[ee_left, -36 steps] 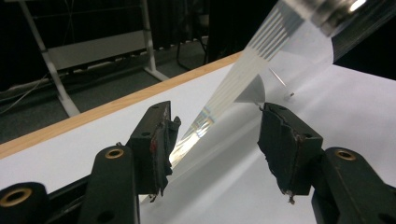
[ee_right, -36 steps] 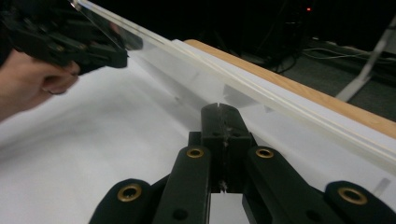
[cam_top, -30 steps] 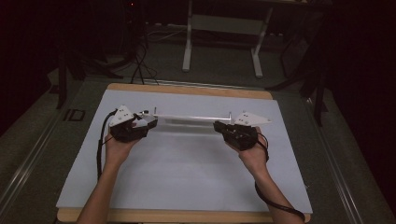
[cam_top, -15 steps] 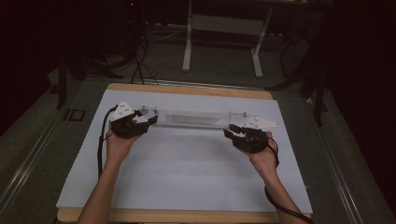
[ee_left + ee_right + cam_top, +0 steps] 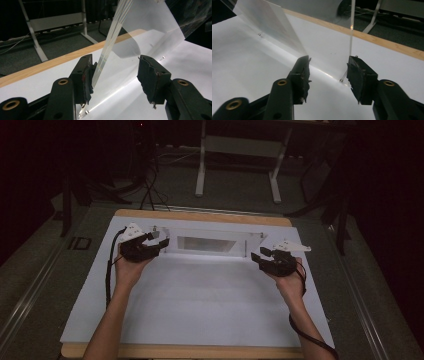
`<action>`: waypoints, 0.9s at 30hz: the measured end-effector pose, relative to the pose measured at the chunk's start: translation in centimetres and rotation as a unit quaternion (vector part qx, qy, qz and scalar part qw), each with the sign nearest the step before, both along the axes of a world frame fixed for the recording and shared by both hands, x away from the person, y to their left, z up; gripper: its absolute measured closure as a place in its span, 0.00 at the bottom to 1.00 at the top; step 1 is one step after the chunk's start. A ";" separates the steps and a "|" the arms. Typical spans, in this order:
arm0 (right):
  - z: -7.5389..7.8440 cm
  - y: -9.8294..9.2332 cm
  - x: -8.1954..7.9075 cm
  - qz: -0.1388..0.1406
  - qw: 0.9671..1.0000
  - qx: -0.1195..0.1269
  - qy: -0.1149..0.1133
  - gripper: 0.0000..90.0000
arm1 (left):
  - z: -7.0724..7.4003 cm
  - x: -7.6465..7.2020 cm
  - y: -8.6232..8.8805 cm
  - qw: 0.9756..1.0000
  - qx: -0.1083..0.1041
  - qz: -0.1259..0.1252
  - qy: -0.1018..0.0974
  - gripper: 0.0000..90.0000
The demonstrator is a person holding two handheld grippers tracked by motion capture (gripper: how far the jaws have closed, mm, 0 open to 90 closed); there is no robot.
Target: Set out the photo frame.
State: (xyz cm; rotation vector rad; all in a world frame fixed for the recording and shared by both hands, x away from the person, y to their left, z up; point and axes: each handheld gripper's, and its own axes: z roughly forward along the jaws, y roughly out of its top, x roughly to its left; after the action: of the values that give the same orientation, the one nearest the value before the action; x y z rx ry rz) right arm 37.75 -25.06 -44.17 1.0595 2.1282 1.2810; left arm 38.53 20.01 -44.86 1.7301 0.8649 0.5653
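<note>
Item: clear plastic sheet is standing folded at far side of white mat.
L gripper: jaws are spread around sheet edge, not pinching, probably steadying it.
R gripper: jaws have just been opening; it is releasing the sheet's right end, nothing clamped.

The only writing I can read is "ID", in large pale letters on the dark floor mat just left of my tabletop, as the high view shows it. I find no label, brand, number or sign on anything else around me.
</note>
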 end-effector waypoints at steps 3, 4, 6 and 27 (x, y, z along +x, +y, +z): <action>-0.1 0.2 0.6 -0.003 1.000 -0.006 -0.005 0.56 | 0.1 0.3 0.0 1.000 -0.002 0.003 0.002 0.52; -0.1 0.4 0.8 -0.006 1.000 -0.009 -0.008 0.56 | 0.1 0.4 0.0 1.000 -0.003 0.004 0.002 0.52; -0.2 0.6 1.2 -0.007 1.000 -0.012 -0.011 0.55 | 0.1 0.5 0.0 1.000 -0.005 0.006 0.002 0.52; -1.2 1.6 4.9 0.017 0.999 0.007 -0.047 0.53 | 0.4 1.8 -0.2 0.999 -0.020 0.028 0.008 0.52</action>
State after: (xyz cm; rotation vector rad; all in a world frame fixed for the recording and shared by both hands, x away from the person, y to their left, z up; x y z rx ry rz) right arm 42.64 -23.41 -45.40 0.9525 2.0798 1.3358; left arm 40.38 19.77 -44.48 1.6809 0.9323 0.5677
